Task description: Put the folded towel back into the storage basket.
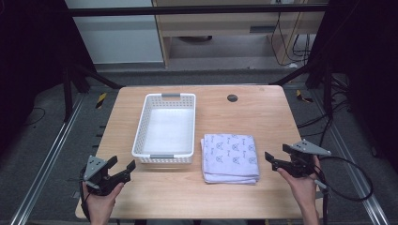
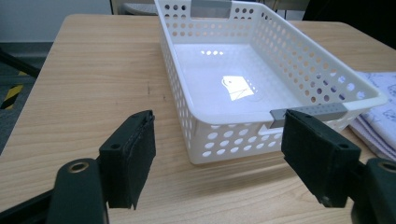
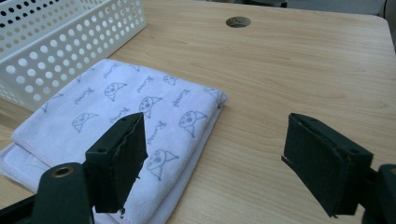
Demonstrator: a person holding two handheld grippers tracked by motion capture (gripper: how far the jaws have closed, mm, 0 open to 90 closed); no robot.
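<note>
A white perforated basket (image 1: 187, 103) with grey handles stands empty on the wooden table (image 1: 263, 112), left of centre. Beside it on the right lies a folded pale lilac towel (image 1: 230, 157) printed with small cat faces. My left gripper (image 1: 121, 164) is held open near the table's front left corner, just left of the basket's near end; the basket (image 2: 261, 46) lies ahead of its jaws. My right gripper (image 1: 276, 158) is open at the towel's right side, a short way off it. In the right gripper view the towel (image 3: 116, 107) lies under and ahead of the left jaw.
A round dark cable hole (image 1: 232, 98) sits in the table's far right part. Bare wood spreads along the front edge and to the right of the towel. Black frame struts and cables surround the table on the floor.
</note>
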